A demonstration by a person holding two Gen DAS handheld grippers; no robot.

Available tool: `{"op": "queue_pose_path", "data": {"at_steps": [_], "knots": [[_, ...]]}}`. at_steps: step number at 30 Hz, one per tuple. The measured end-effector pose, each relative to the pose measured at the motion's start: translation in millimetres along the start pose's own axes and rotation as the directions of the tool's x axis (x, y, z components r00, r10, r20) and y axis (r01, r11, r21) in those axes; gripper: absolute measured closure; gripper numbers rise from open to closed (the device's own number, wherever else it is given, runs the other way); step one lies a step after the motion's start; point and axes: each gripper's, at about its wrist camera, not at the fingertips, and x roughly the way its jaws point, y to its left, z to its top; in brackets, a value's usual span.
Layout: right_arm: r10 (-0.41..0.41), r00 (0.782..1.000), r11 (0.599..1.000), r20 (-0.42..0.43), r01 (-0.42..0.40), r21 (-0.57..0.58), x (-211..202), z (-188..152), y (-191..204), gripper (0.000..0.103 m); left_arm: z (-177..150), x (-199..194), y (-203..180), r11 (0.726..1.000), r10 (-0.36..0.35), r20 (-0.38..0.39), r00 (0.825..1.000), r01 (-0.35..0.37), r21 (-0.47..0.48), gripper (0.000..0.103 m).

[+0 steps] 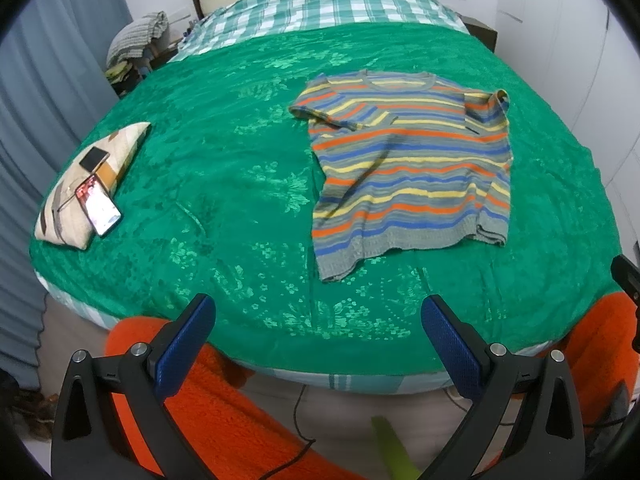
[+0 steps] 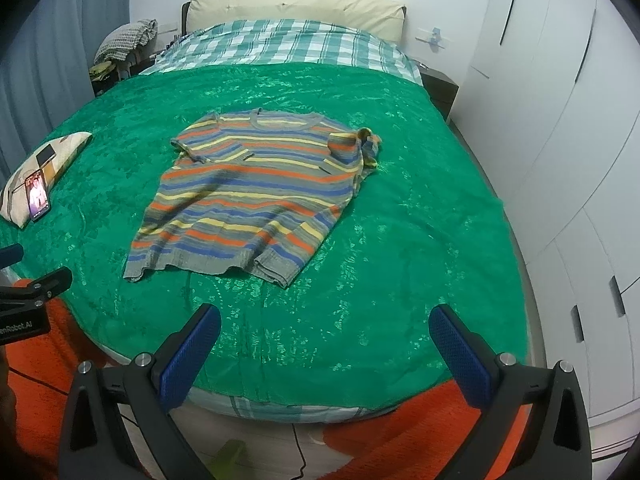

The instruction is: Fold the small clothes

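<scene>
Striped knit T-shirt [image 1: 408,168] [image 2: 256,196], spread on green bedspread [image 1: 224,152] [image 2: 400,240], one sleeve folded in; left gripper [image 1: 318,344] and right gripper [image 2: 325,350] both wide apart, empty, at bed's foot.

Home bedroom: bed [image 2: 400,240], wardrobe [image 2: 560,160].

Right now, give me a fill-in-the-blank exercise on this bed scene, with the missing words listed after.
1. The striped knit T-shirt lies spread on the ____ bedspread.
2. The lit smartphone leans against a patterned ____ at the bed's left edge.
3. Both the left claw and the right claw are ____ and hold nothing.

Missing words: green; pillow; open
</scene>
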Motion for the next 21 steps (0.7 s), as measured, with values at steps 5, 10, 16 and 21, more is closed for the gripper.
{"op": "queue_pose_path", "data": {"at_steps": [5, 10, 16, 21], "knots": [[-0.007, 1.000, 1.000, -0.007, 0.007, -0.007, 2.0, 0.7, 0.0, 0.000, 0.3, 1.5, 3.8, 1.000, 0.000, -0.010, 1.000, 0.000, -0.006, 0.000], [-0.013, 1.000, 1.000, -0.015, 0.013, -0.008, 5.4, 0.9, -1.4, 0.000, 0.6, 2.8, 3.4, 1.000, 0.002, -0.012, 1.000, -0.002, -0.004, 0.000], [-0.014, 1.000, 1.000, -0.028, 0.014, -0.001, 9.1, -0.1, -3.3, 0.000, -1.0, 9.4, 2.4, 1.000, 0.005, -0.022, 1.000, -0.005, -0.003, 0.000], [0.014, 1.000, 1.000, 0.000, -0.014, 0.002, 16.0, 0.4, -6.9, 0.000, 2.8, 47.2, 10.2, 1.000, 0.002, -0.046, 0.999, -0.001, 0.007, 0.000]]}}
